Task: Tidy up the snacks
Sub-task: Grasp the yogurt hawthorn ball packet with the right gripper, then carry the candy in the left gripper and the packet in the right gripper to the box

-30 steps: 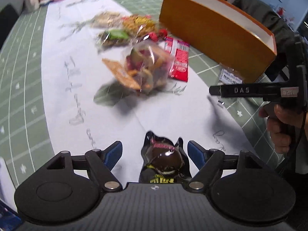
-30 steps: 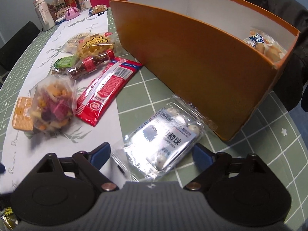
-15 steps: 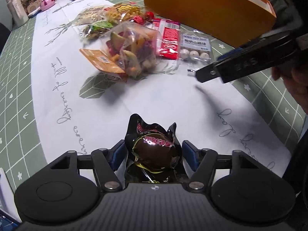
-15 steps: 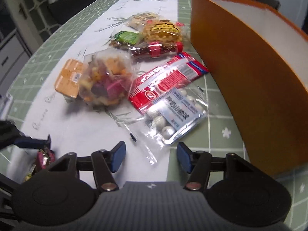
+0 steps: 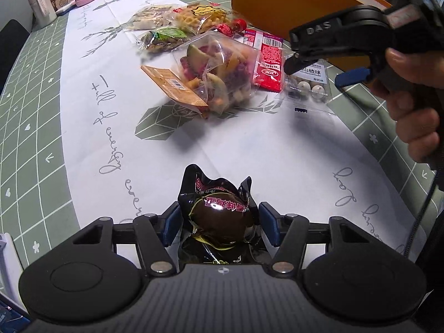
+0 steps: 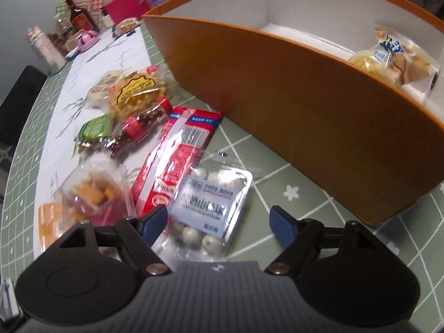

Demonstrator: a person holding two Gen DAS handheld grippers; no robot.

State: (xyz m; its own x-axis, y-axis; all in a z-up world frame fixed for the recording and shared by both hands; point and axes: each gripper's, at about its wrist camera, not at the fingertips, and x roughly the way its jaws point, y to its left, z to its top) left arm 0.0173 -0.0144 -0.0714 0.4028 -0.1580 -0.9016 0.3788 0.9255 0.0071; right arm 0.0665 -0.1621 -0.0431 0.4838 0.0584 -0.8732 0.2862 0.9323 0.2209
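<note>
Green gridded table (image 5: 33,127): left gripper (image 5: 219,223) now closing on dark snack pouch (image 5: 220,212); right gripper (image 6: 217,223), swung back beside orange box (image 6: 291,105), opening, released, over ball pack (image 6: 211,208); boxing next.

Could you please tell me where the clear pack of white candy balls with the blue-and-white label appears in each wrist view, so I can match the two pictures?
Left wrist view: the candy-ball pack lies at upper right, partly hidden behind the right gripper.
Right wrist view: the same pack lies at lower centre, just ahead of the gripper's open fingers.
Shared landmark: the red wrapped bar lies right beside the pack in both views.
</note>
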